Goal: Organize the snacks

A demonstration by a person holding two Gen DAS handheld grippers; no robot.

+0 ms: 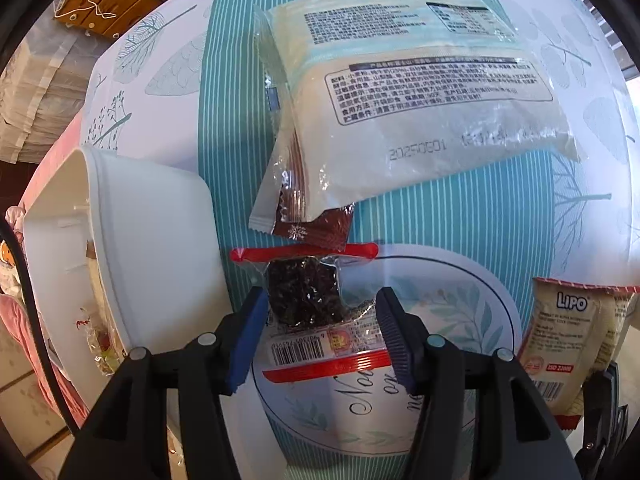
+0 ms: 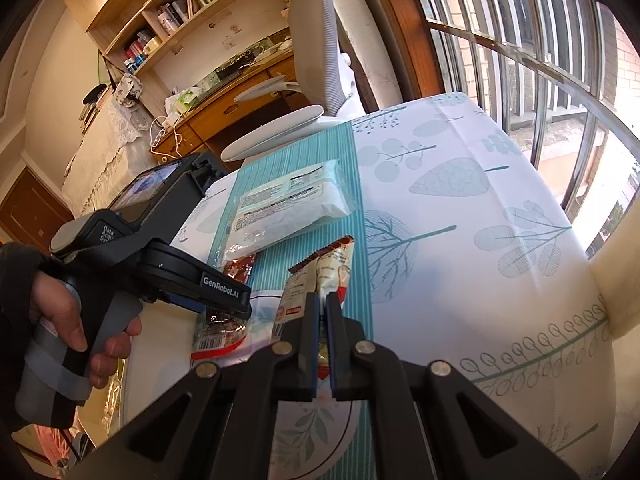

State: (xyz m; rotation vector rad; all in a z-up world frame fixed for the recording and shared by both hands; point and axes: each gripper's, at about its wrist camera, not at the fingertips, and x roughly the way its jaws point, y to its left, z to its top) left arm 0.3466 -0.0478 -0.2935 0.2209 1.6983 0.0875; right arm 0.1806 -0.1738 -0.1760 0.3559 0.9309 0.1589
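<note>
My left gripper (image 1: 320, 304) is open, its jaws on either side of a clear red-edged packet of dark snack (image 1: 310, 304) that lies on the table. A small dark brown packet (image 1: 316, 226) lies just beyond it, partly under a large pale bag (image 1: 404, 92). A white bin (image 1: 132, 248) stands at the left with wrapped snacks inside. My right gripper (image 2: 322, 304) is shut on a cream Lipo packet (image 2: 324, 266), which also shows at the right edge of the left wrist view (image 1: 568, 332). The left gripper's body (image 2: 160, 248) is to its left.
The table wears a white leaf-print cloth (image 2: 460, 184) with a teal striped runner (image 1: 460, 216). A white chair (image 2: 316, 52) stands at the far end. A barred window (image 2: 540, 60) is at the right. Desk and shelves (image 2: 192, 12) stand behind.
</note>
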